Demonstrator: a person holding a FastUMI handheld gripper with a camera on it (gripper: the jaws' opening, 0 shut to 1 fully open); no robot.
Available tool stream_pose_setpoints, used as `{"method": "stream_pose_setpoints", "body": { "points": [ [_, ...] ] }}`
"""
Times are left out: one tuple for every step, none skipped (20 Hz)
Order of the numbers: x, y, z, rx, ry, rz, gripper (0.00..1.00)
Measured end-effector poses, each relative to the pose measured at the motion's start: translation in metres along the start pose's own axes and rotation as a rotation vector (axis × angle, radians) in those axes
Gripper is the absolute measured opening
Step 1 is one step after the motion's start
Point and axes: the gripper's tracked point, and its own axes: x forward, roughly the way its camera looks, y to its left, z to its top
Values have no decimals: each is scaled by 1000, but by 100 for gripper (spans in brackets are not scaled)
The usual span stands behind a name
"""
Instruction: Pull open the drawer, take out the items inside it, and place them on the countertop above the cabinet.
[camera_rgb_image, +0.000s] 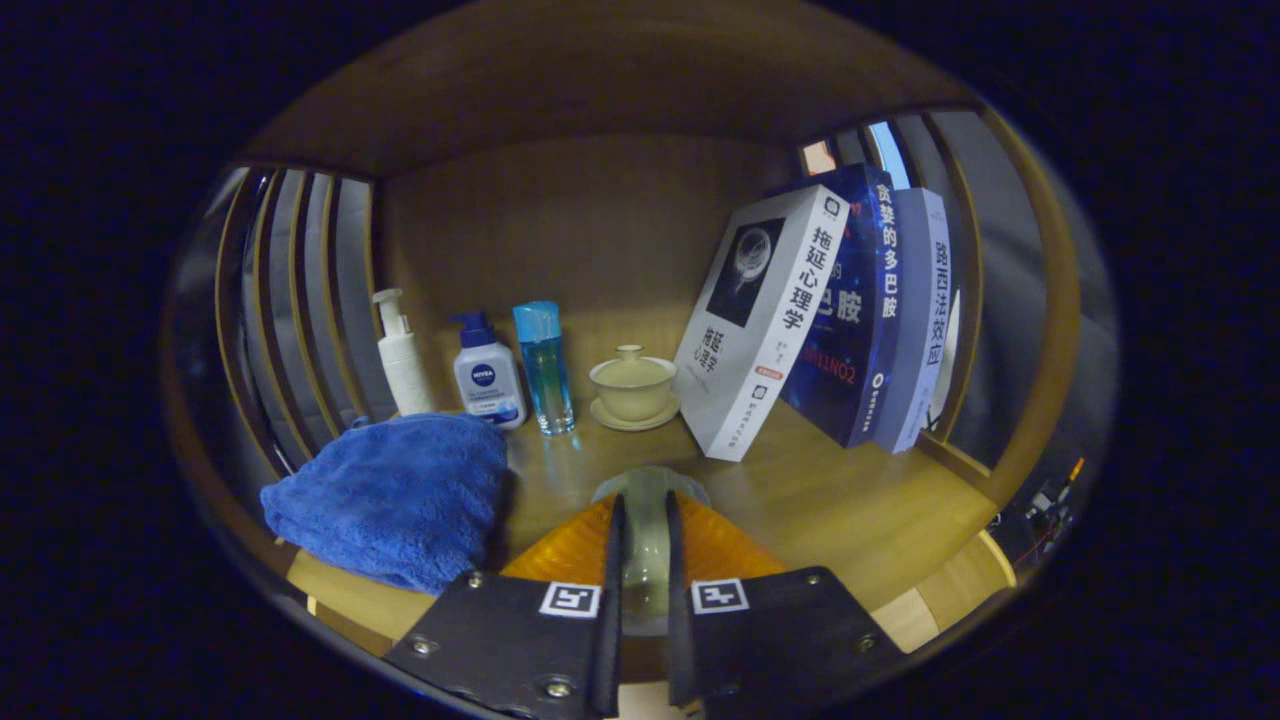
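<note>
Two fingers (645, 560) clenched on a pale cup (648, 540), cup between them over the table (850, 510), towel (395, 500) at ten o'clock, books (830, 320) at one o'clock

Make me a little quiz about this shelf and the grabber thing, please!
1. True or false: the blue towel lies beside the fingers of the hand-held gripper, on the side where the bottles stand.
2. What stands between the clear blue bottle and the leaning books? A) a lidded cup on a saucer B) a banana C) a clock
3. Fill in: both fingers press on a pale glass ____ with an orange part either side.

Key:
1. True.
2. A, the lidded cup.
3. Object; what exactly it is cannot be told.
</note>
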Motion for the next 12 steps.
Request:
{"method": "stream_pose_setpoints", "body": {
  "points": [
    [0,0,1,-10,-9,4,19],
    [-1,0,1,-17,-17,3,19],
    [1,2,0,-19,-20,7,21],
    [1,3,-4,-28,-11,14,21],
    [-4,5,-6,-35,-7,32,29],
    [-10,5,-4,-44,-13,24,47],
    [-12,6,-7,-48,-20,27,65],
    [-23,10,-1,-48,-39,48,83],
    [-26,15,1,-54,-56,52,100],
    [-34,17,5,-68,-75,57,100],
    [-43,18,9,-79,-91,60,100],
    [-54,18,12,-83,-101,59,100]
  ]
}}
